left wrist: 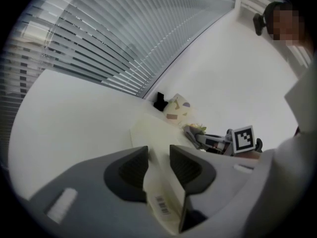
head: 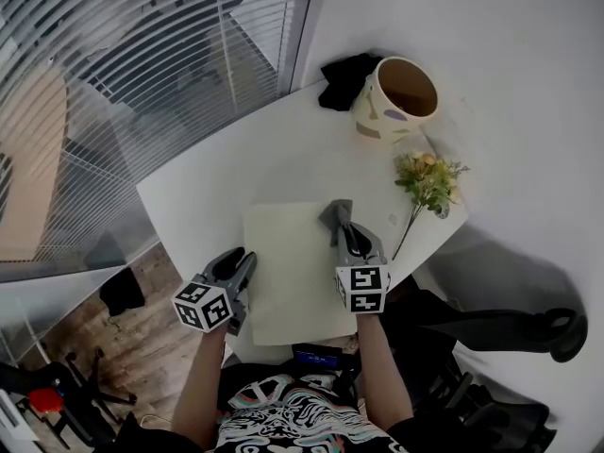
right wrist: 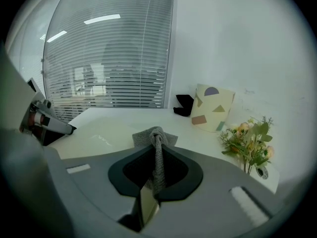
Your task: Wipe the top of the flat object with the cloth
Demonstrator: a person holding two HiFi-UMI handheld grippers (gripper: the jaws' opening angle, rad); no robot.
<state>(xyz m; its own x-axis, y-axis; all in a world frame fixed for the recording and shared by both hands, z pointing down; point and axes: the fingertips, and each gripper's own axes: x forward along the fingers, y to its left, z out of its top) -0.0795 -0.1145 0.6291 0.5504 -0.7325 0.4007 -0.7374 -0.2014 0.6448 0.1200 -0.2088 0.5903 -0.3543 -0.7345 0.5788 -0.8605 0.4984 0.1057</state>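
A pale cream flat object [head: 288, 272] lies on the white table [head: 217, 192] in front of me. My left gripper [head: 242, 270] is shut on its left edge; in the left gripper view the edge with a barcode sits between the two pads [left wrist: 184, 166]. My right gripper [head: 350, 237] rests over the object's upper right corner and is shut on a grey cloth [head: 335, 217]. In the right gripper view the cloth [right wrist: 154, 135] bunches up between the jaws and spreads out onto the flat object [right wrist: 99, 135].
A cream patterned pot [head: 398, 97] and a black item [head: 344, 78] stand at the table's far corner by the wall. A sprig of artificial flowers [head: 427, 182] lies right of the flat object. Window blinds [head: 142, 55] run along the left. A black chair [head: 510, 328] is at the right.
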